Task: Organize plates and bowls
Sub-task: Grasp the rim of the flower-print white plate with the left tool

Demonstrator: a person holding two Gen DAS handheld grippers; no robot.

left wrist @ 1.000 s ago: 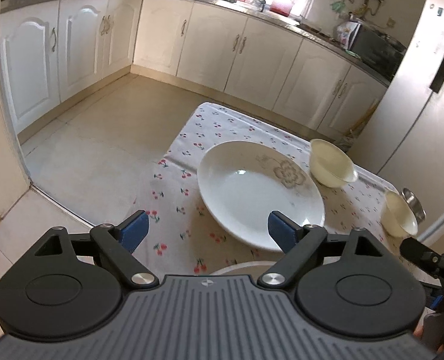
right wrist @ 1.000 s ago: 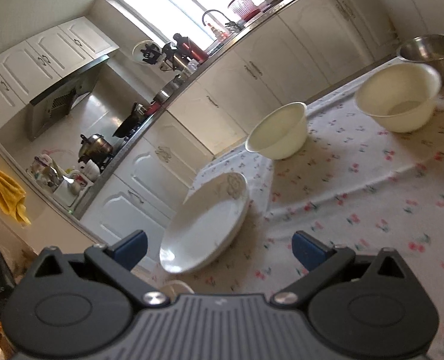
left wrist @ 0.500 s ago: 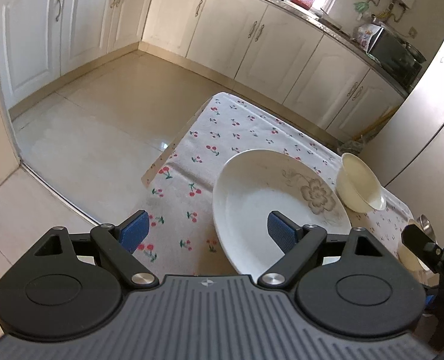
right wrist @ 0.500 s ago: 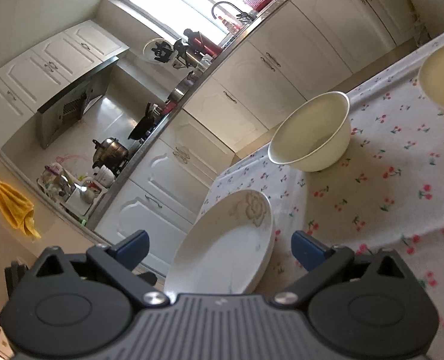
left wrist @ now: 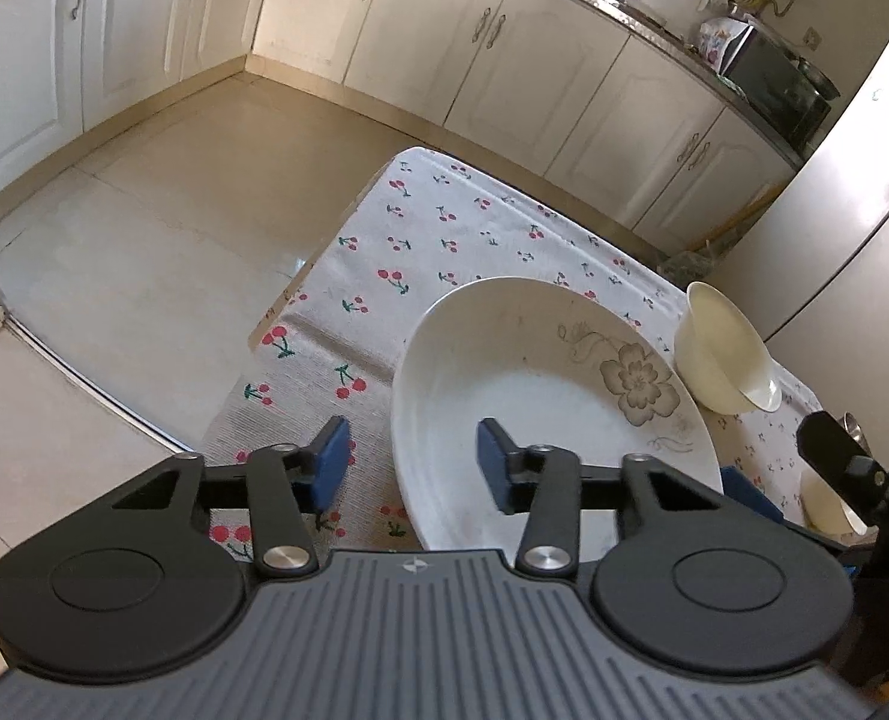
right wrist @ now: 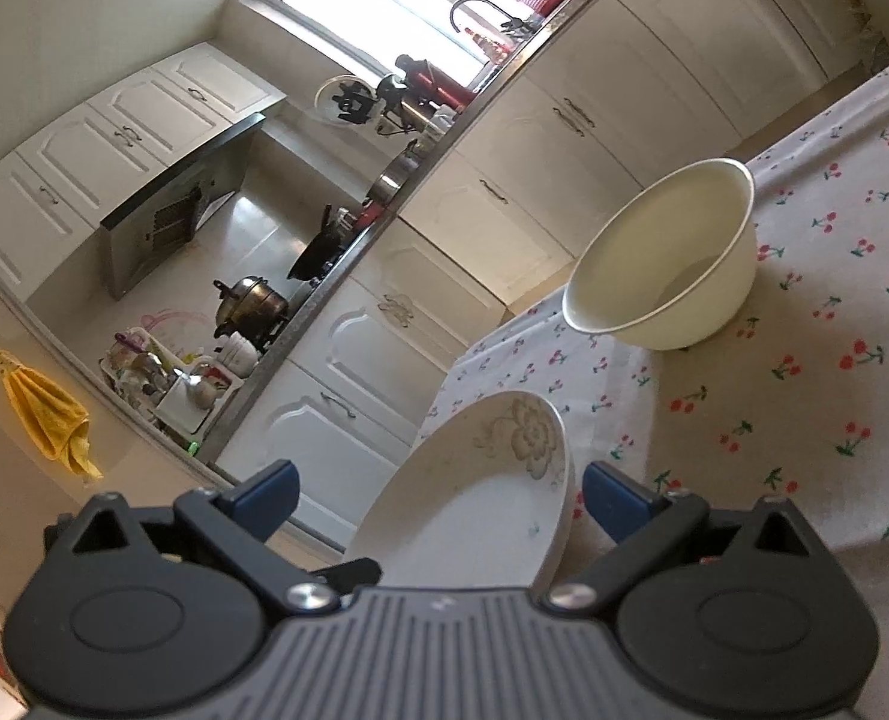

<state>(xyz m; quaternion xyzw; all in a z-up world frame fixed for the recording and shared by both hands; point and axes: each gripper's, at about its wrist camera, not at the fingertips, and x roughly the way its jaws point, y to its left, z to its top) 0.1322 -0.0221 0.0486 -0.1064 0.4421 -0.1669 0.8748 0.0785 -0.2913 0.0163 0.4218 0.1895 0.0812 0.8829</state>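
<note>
A: Item one, the plate (left wrist: 540, 396)?
B: White, grey flower print near its far rim, lying on the cherry-print cloth (left wrist: 444, 228) over the desk, close to the near-left corner. Also seen from the right wrist (right wrist: 480, 498).

A: Left tool (left wrist: 411, 459)?
B: Spread wide. One blue pad sits over the cloth just left of the plate's rim, the other over the plate's well. Whether either pad touches the plate cannot be told.

A: Right tool (right wrist: 438, 498)?
B: Spread wide, straddling the plate's rim; it pinches nothing.

A: Bowls?
B: One cream bowl (left wrist: 723, 357) just beyond the plate on the cloth, upright in the right wrist view (right wrist: 666, 258). A second cream bowl (left wrist: 828, 504) further right, partly hidden by the right tool.

A: Other?
B: White cabinets (left wrist: 504, 42) and a tiled floor (left wrist: 162, 228).
</note>
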